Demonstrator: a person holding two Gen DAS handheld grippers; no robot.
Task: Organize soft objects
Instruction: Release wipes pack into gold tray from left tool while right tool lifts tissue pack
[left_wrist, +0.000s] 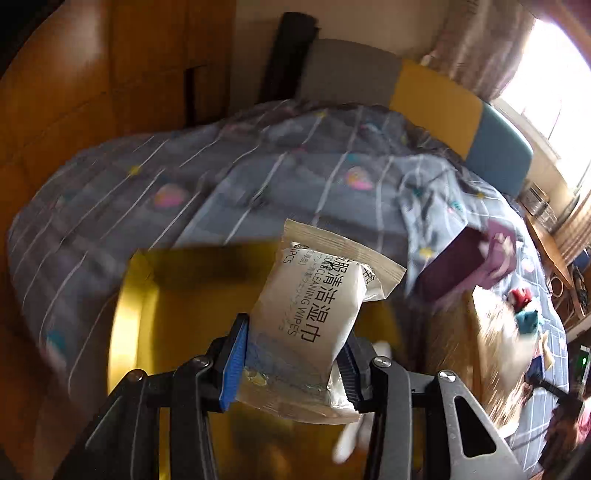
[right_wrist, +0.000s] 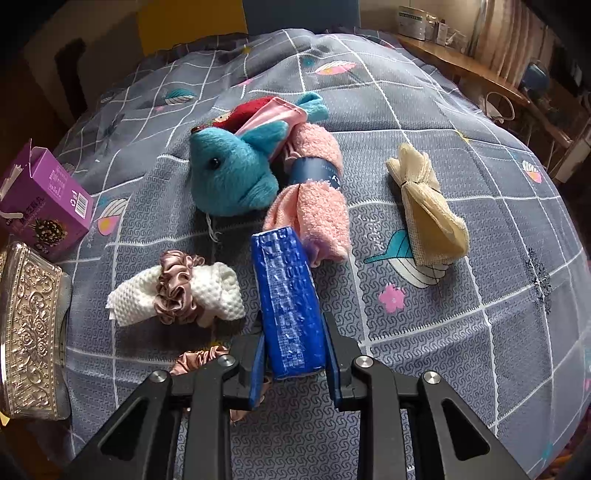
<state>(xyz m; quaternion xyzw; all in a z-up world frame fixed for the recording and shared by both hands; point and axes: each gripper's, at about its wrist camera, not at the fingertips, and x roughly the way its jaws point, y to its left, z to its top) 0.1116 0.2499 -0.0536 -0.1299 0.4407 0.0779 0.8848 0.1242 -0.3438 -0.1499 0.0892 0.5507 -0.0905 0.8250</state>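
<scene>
My left gripper (left_wrist: 291, 363) is shut on a white pack of cleaning wipes (left_wrist: 314, 314) and holds it above a yellow box (left_wrist: 177, 314) on the bed. My right gripper (right_wrist: 295, 365) is shut on a blue packet (right_wrist: 290, 299) above the grey bedspread (right_wrist: 461, 295). Ahead of it lie a teal plush fish (right_wrist: 231, 171), a rolled pink towel (right_wrist: 317, 192), a red plush (right_wrist: 251, 110), a beige mesh cloth (right_wrist: 428, 206), and a white cloth with a brown scrunchie (right_wrist: 177, 295). Another scrunchie (right_wrist: 199, 360) lies under the right fingers.
A purple carton (right_wrist: 44, 199) and an embossed silver box (right_wrist: 29, 328) sit at the left of the right wrist view. The purple carton (left_wrist: 461, 262) shows in the left view too. A headboard (left_wrist: 436, 99) and wooden wardrobe (left_wrist: 92, 74) lie beyond the bed. A wooden desk (right_wrist: 472, 70) stands far right.
</scene>
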